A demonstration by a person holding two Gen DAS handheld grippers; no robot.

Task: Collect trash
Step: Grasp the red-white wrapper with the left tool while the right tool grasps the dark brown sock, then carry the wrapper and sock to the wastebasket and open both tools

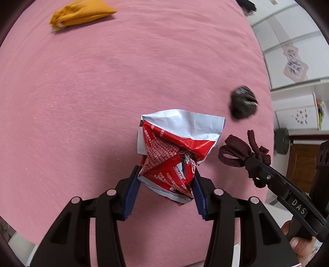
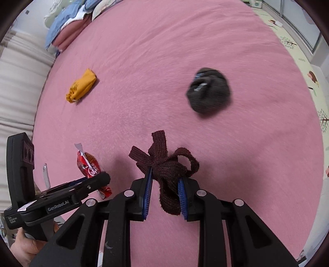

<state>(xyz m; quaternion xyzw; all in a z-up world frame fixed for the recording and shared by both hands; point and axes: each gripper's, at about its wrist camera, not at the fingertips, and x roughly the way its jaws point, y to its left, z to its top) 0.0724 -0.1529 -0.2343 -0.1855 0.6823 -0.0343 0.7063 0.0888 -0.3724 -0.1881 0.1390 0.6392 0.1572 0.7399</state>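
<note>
My left gripper (image 1: pixel 166 178) is shut on a crumpled red and white snack wrapper (image 1: pixel 176 150) and holds it above the pink bed sheet (image 1: pixel 102 92). The wrapper also shows in the right wrist view (image 2: pixel 89 164), held by the left gripper (image 2: pixel 98 178). My right gripper (image 2: pixel 165 180) is shut on a tangled dark maroon fabric strap (image 2: pixel 166 170), lifted off the sheet. The strap (image 1: pixel 240 152) and the right gripper (image 1: pixel 249 162) show at the right of the left wrist view.
A dark grey balled sock (image 2: pixel 209 92) lies on the sheet (image 2: pixel 144 61) ahead, also in the left wrist view (image 1: pixel 243 104). A folded yellow cloth (image 2: pixel 81 86) lies far left (image 1: pixel 80 14). Folded bedding (image 2: pixel 67 26) is piled at the far corner. The bed's edge and floor (image 1: pixel 287 51) are right.
</note>
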